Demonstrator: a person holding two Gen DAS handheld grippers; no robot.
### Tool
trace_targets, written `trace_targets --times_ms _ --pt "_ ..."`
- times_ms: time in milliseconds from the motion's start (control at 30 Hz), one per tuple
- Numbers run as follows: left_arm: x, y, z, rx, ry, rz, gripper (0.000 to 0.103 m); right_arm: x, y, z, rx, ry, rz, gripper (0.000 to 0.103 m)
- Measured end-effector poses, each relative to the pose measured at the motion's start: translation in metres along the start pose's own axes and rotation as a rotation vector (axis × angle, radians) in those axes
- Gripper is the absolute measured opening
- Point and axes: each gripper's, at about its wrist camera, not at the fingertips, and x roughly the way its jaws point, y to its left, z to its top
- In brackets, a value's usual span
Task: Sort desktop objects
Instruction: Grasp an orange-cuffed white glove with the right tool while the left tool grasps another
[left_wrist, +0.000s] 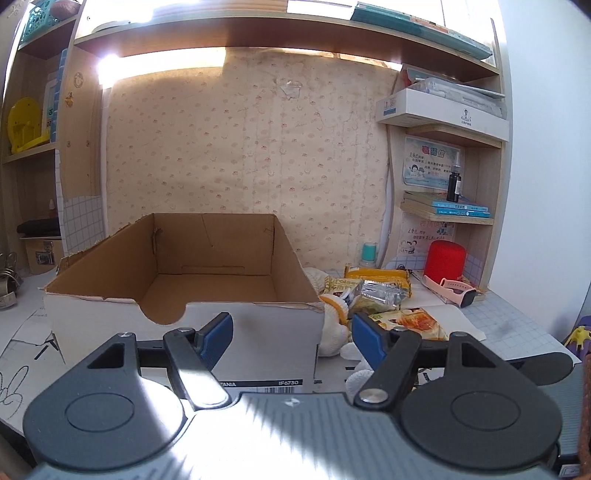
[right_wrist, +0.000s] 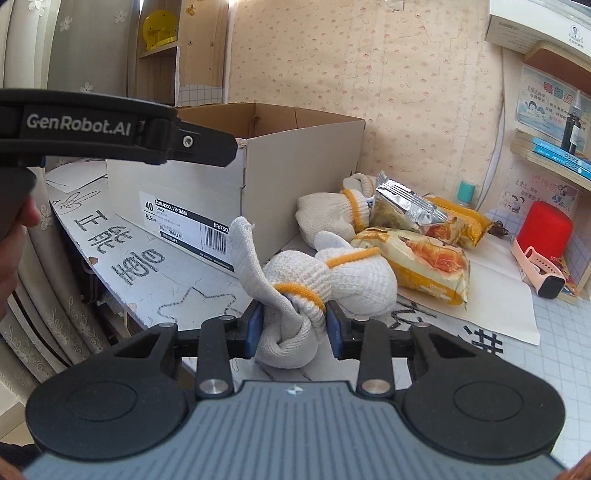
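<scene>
A cluttered desk against a faded floral-papered wall, wooden shelves on both sides, and an open shoebox (left_wrist: 184, 295) standing as the centrepiece, its cardboard inside bare. The left gripper (left_wrist: 291, 332) hangs just in front of the shoebox's near wall, blue pads spread wide with nothing between them. Over to the right gripper (right_wrist: 293, 325), and its jaws are clamped on a knotted white knit glove (right_wrist: 291, 295) with an orange cuff band, low at the shoebox's front right corner, one limp finger sticking up against the barcode label. Whether the glove is clear of the desk, hard to say. Beside the shoebox's right wall lies another balled pair of gloves (right_wrist: 332, 214), and right of those a heap of snack packets (right_wrist: 417, 236), silver and yellow, overlapping on a sheet of white paper (right_wrist: 498, 295). Farther right of the shoebox, by the shelf unit, a red cylinder (right_wrist: 545, 229) stands upright with a pink smartwatch (right_wrist: 543, 273) lying in front of it.
</scene>
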Motion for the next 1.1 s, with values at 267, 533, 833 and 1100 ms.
trace_targets --times_ms 267,533,833,1100 --pt "0.017 -0.048 -0.018 0.041 0.036 -0.124 0.074 -0.035 -0.033 -0.029 0.053 0.036 -0.152 0.036" --pt "0.055 -0.082 -0.026 0.050 0.096 -0.107 0.084 -0.054 -0.068 -0.042 0.121 0.036 -0.270 0.036" --pt "0.098 -0.086 -0.038 0.049 0.197 -0.011 0.080 -0.049 -0.077 -0.043 0.145 0.027 -0.277 0.036" --pt "0.109 -0.083 -0.039 0.011 0.195 -0.017 0.062 -0.045 -0.072 -0.038 0.144 0.026 -0.271 0.036"
